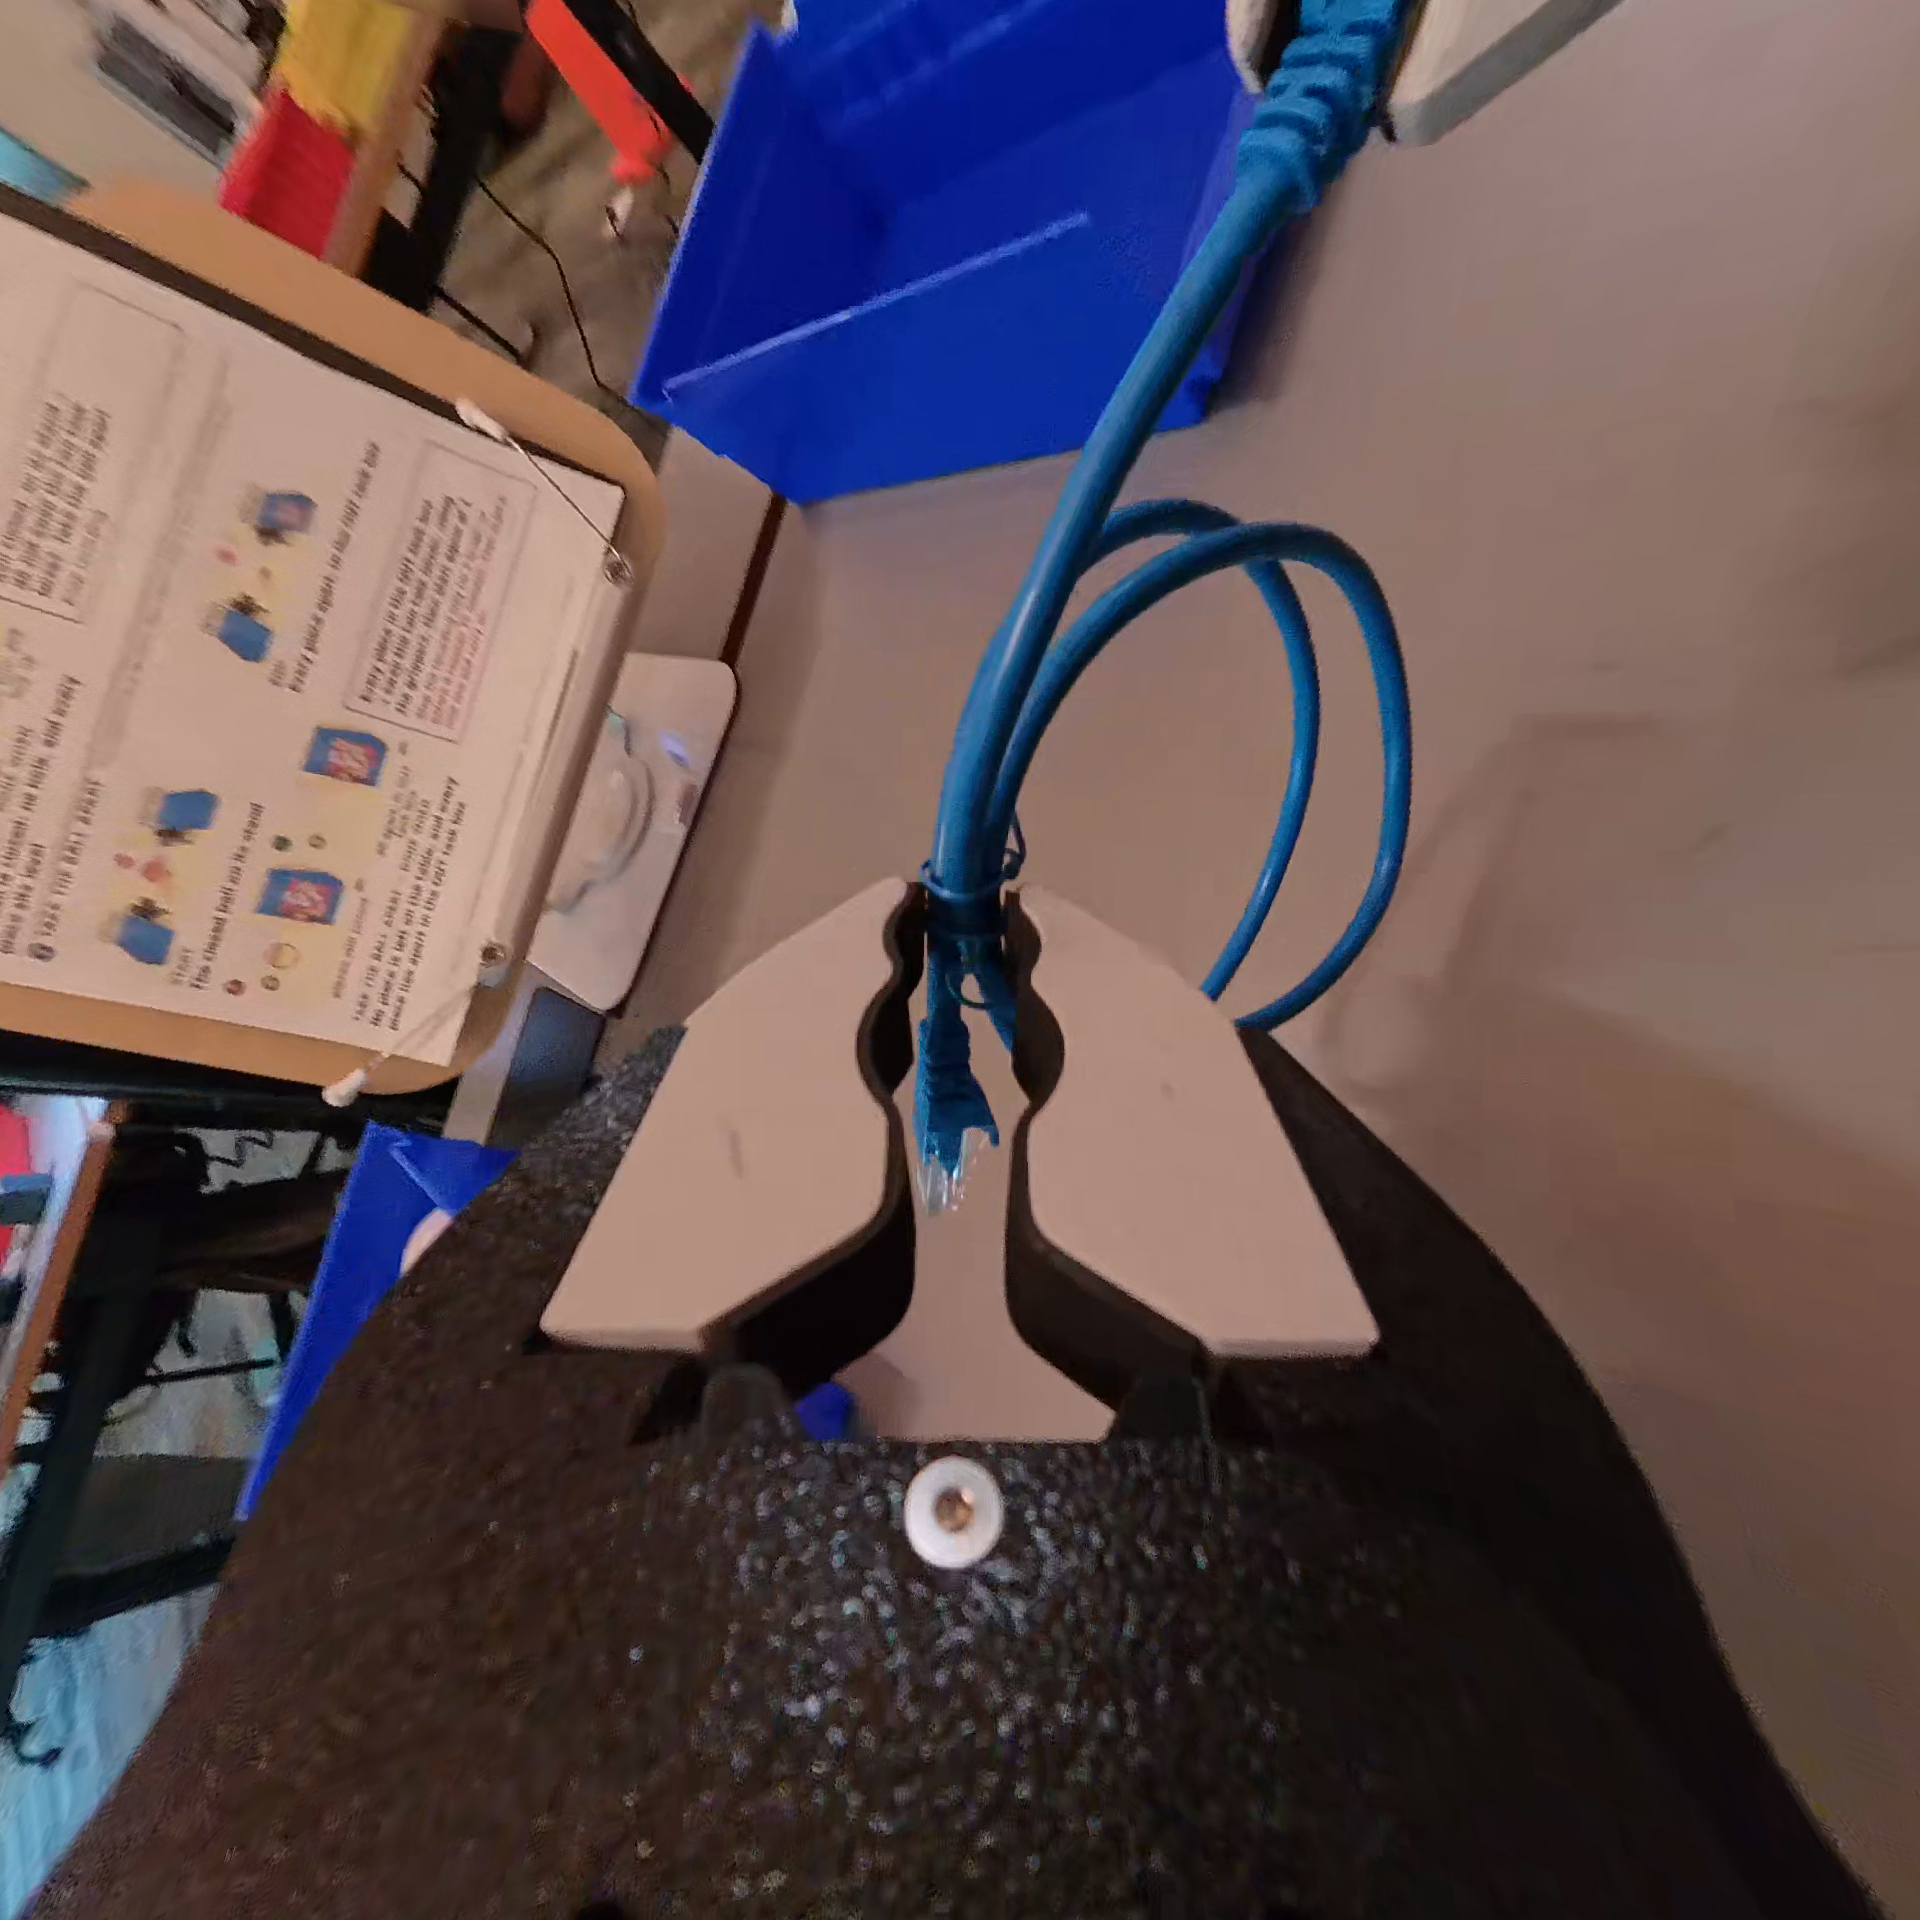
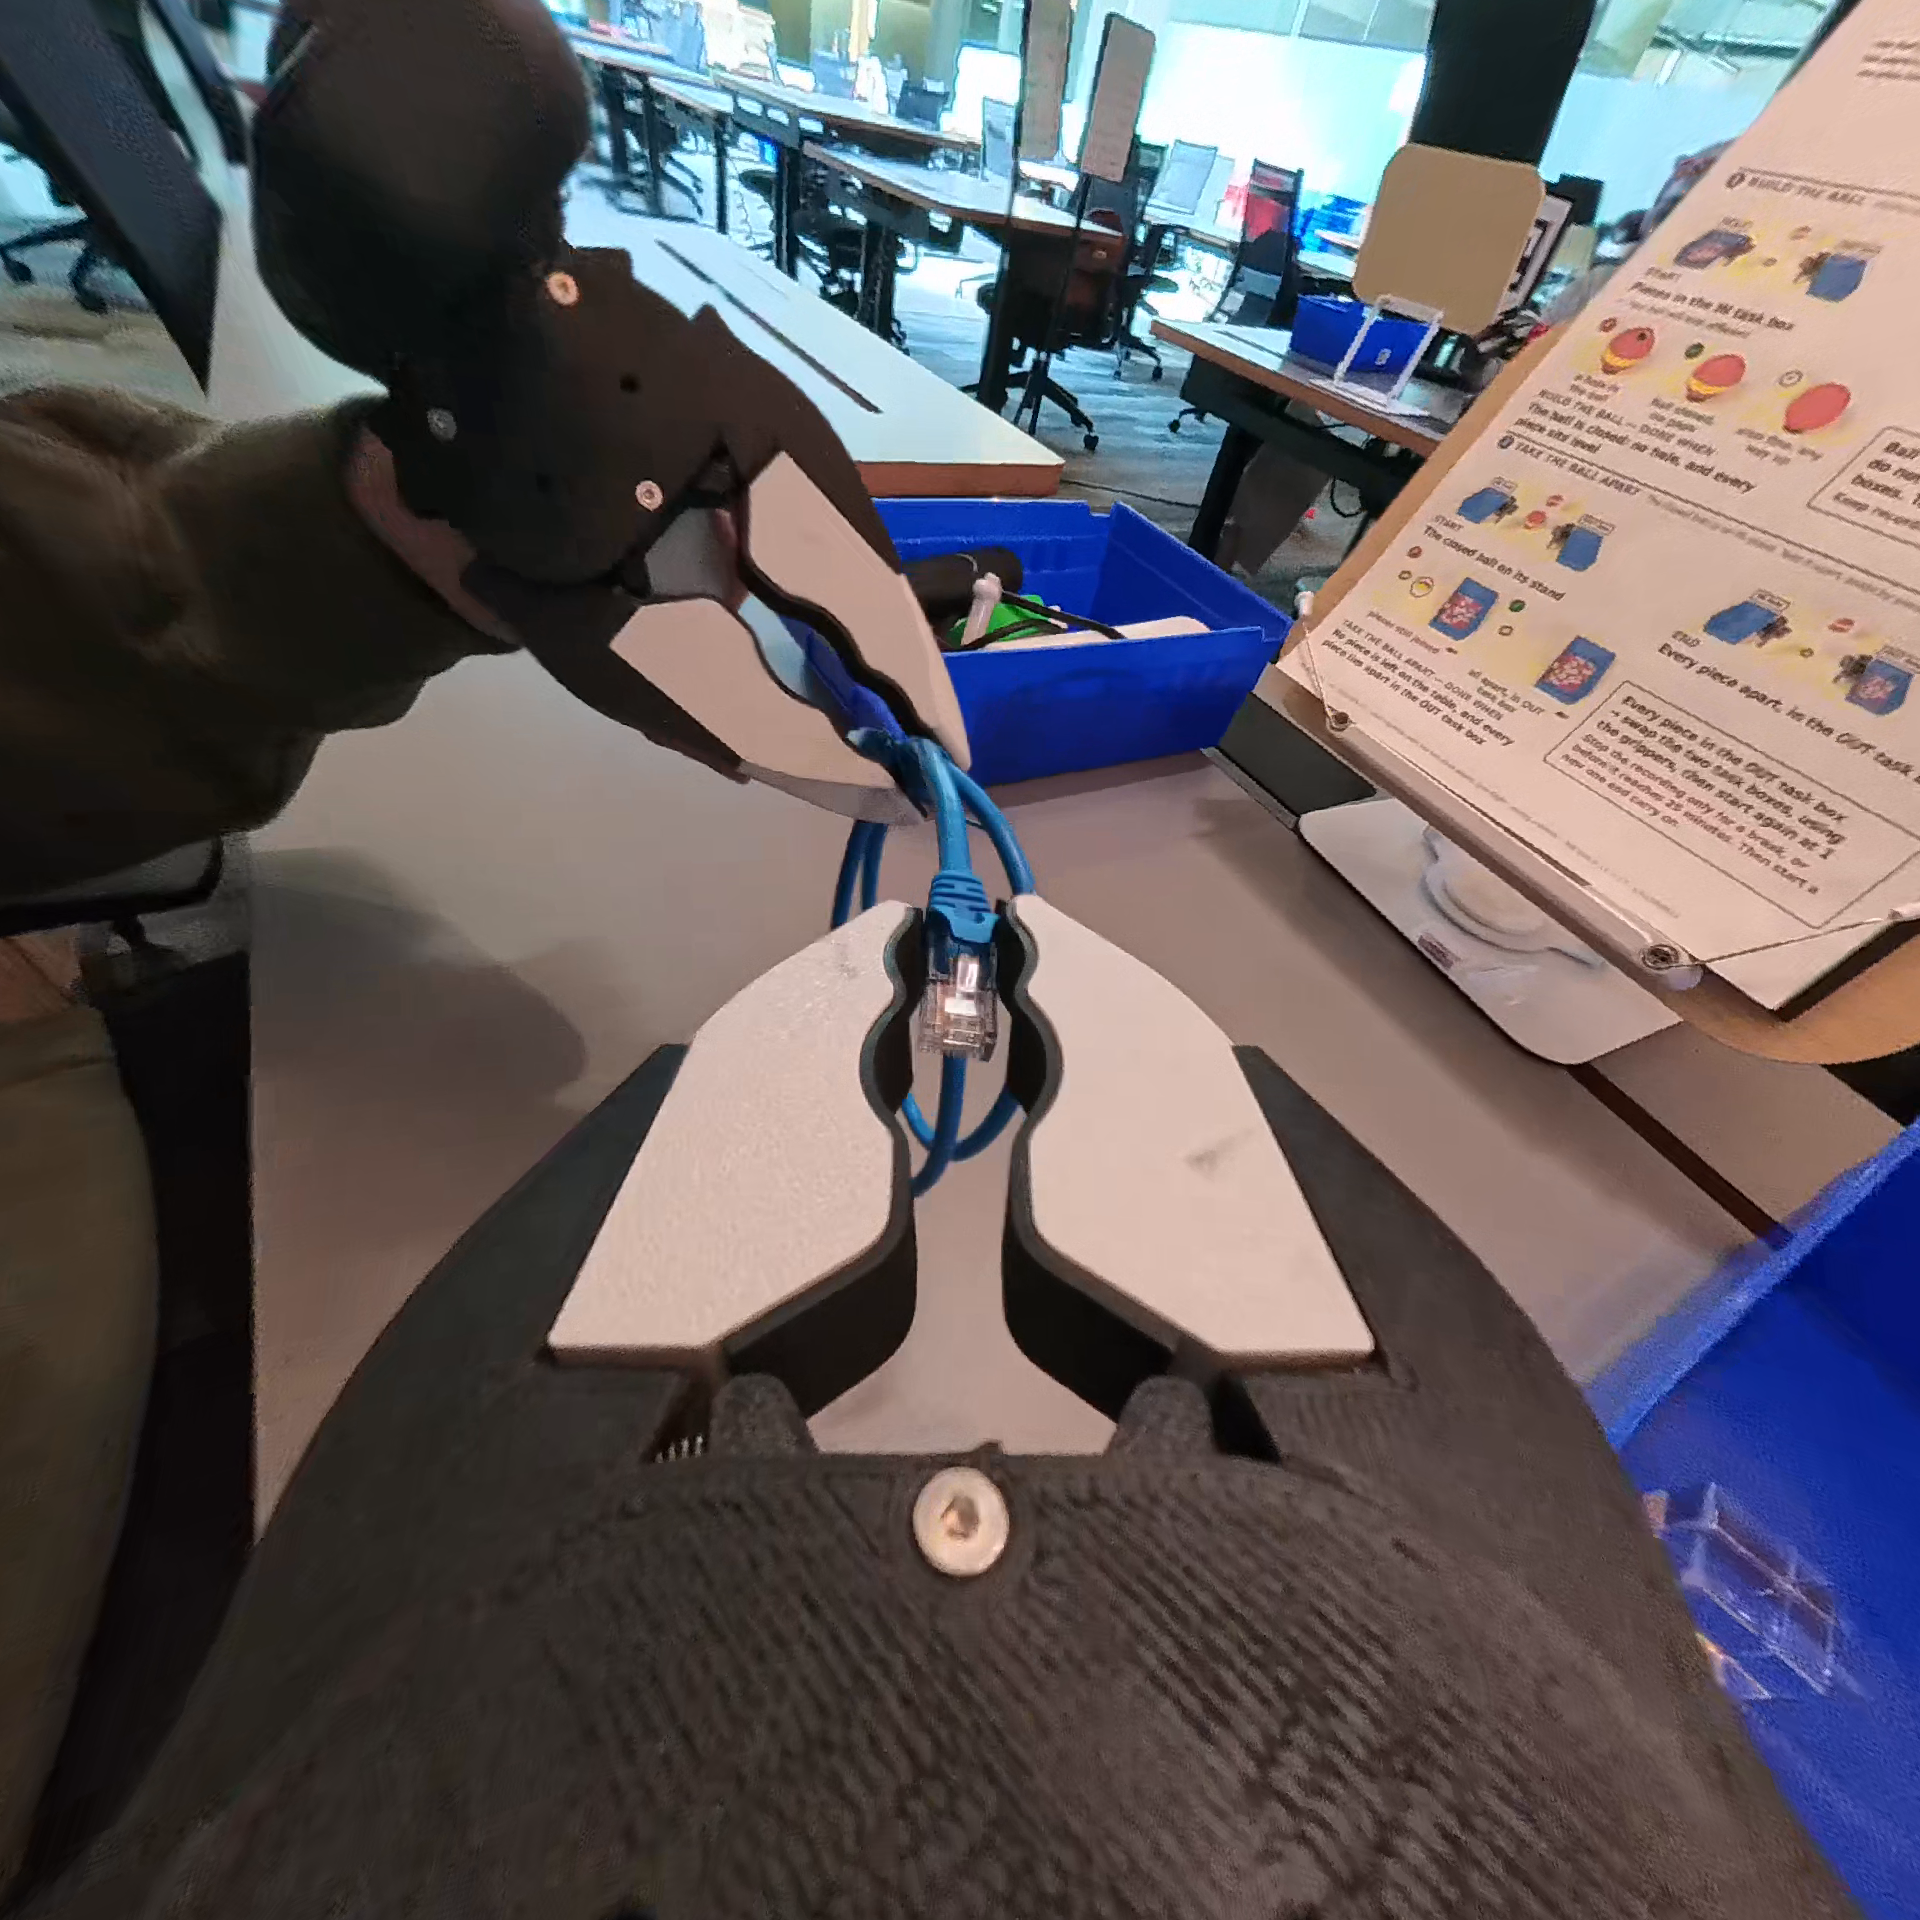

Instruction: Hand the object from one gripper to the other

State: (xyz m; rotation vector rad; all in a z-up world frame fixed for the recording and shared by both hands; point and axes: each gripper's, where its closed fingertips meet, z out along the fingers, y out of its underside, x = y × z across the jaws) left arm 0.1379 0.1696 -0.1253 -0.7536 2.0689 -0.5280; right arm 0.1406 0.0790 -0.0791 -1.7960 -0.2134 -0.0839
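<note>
Both units are gripping the same thing right now: a coiled blue network cable (image 1: 1132, 499) with clear plastic plugs, bundled by a thin twist tie.

Left hand-held gripper (image 1: 961, 894), lower centre of the left wrist view: its grey fingers (image 1: 790, 1101) are pinching nearly closed at the tips, right on the tied part of the bundle. One plug end is hanging back into the gap between the fingers. The loops are arching out to the right of the tips, above the grey table (image 1: 1558, 727). One strand is running up to the top right of the frame, where the other unit's grey fingertips are showing at the edge.

Right hand-held gripper (image 2: 958, 914), lower centre of the right wrist view: also nearly closed, its tips are clamping the blue boot of the cable (image 2: 971, 831) just behind the clear plug, which is sitting in the scalloped gap. Loops are hanging below and beyond the tips.

In that same view the left unit (image 2: 904, 774) is coming in from the upper left, angled down, with a person's dark sleeve (image 2: 187, 582) behind it.

A blue plastic bin (image 2: 1143, 686) holding assorted items is sitting on the table past the cable. A printed instruction sheet on a tilted board (image 2: 1662, 623) is standing at the right.
</note>
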